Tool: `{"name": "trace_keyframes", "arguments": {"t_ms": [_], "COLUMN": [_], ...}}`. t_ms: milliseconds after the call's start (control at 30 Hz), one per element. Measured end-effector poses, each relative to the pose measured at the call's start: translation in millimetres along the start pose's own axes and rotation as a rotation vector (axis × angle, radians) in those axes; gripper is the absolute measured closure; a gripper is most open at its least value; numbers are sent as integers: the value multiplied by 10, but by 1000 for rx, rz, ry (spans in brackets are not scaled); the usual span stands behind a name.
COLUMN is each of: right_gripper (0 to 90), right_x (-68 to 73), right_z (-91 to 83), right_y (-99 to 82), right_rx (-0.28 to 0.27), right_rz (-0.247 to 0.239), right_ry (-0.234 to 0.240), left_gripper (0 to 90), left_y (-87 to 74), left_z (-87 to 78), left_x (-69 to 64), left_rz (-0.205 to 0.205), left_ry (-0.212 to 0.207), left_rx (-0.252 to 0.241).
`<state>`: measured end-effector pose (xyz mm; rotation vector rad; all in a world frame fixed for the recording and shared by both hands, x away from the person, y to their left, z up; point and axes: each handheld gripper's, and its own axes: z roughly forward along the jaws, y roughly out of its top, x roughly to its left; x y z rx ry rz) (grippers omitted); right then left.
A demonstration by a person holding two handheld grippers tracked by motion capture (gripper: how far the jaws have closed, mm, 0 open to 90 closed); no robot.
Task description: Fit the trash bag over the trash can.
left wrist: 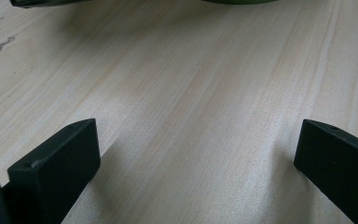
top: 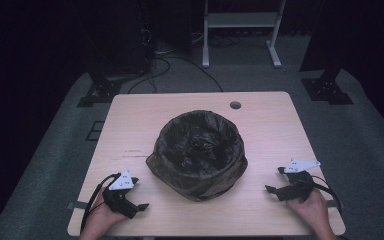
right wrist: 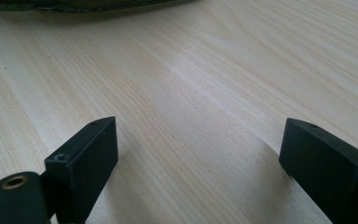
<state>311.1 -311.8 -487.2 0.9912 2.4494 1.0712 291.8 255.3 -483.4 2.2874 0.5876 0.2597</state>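
Here, at the near edge of the pale wooden bench (top: pixel 275 125), the person's two hands rest low, each with a tool. The left tool (top: pixel 139 194) sits at the near left corner, its grey three-cornered plate on top; in the left gripper view its two black jaws stand wide apart with nothing but bare wood grain between them. The right tool (top: pixel 275 181) sits at the near right, and in the right gripper view its jaws too are spread wide over bare wood, holding nothing. Between the two tools and a little farther in, at the middle of the bench, stands a round bin lined with a dark bin bag (top: pixel 198 152), its crinkled plastic folded over the rim; neither tool touches it. Beyond it, near the far edge, is a small round hole (top: pixel 235 105) in the benchtop.
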Motion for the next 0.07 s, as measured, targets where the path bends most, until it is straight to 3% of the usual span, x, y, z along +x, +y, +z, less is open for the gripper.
{"name": "trace_keyframes", "arguments": {"t_ms": [67], "right_gripper": [98], "right_x": [0], "right_z": [0], "right_y": [0], "right_rx": [0], "right_rz": [0], "right_ry": [0], "left_gripper": [0], "left_y": [0], "left_z": [0], "left_x": [1], "left_rz": [-1], "left_ry": [2], "left_rx": [0]}}
